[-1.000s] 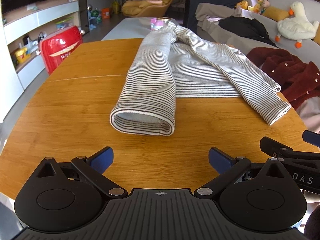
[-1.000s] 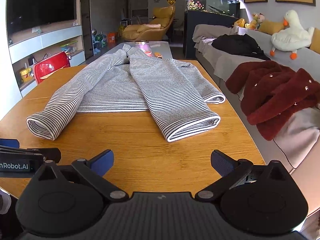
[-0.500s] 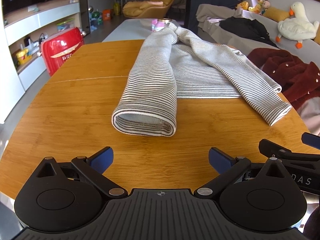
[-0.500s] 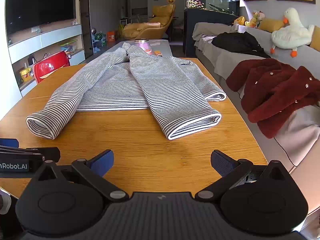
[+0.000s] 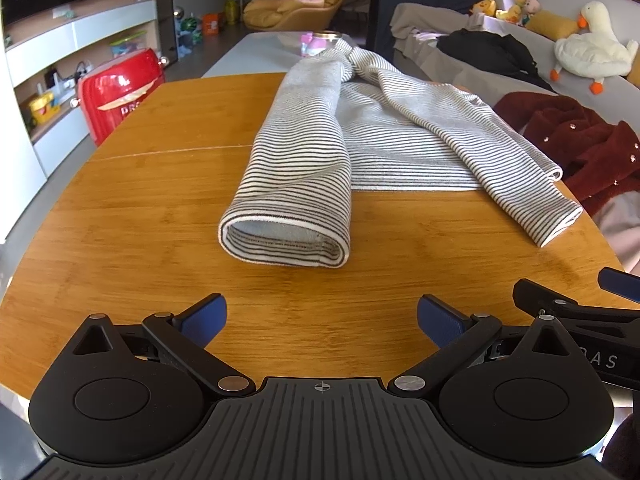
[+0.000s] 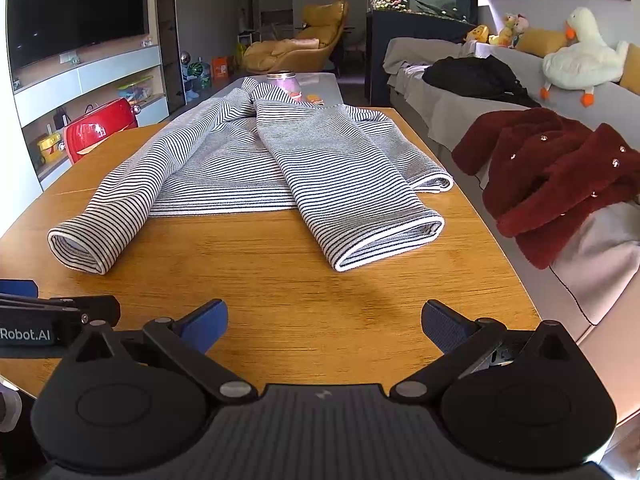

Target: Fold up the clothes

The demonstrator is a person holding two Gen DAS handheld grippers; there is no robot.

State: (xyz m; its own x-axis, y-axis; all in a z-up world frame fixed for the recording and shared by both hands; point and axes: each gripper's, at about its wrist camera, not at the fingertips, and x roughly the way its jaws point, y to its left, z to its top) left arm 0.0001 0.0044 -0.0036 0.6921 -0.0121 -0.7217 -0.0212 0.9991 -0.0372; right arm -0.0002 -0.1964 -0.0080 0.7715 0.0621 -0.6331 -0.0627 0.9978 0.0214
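on wood table [image 6: 320,320] | striped top [image 6: 248,168] lengthwise away, cuffs near, collar prob far | left gripper [image 5: 322,316] + right gripper [image 6: 324,320] spread, empty

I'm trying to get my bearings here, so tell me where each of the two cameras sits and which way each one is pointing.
Left wrist: on the left gripper, low at the near table edge, facing the striped top's left cuff; its open fingers and the right gripper's tip show.
Right wrist: on the right gripper, facing the right cuff, red coat on the right; the left gripper's tip shows.
Shared: top, table, red case, plush duck.
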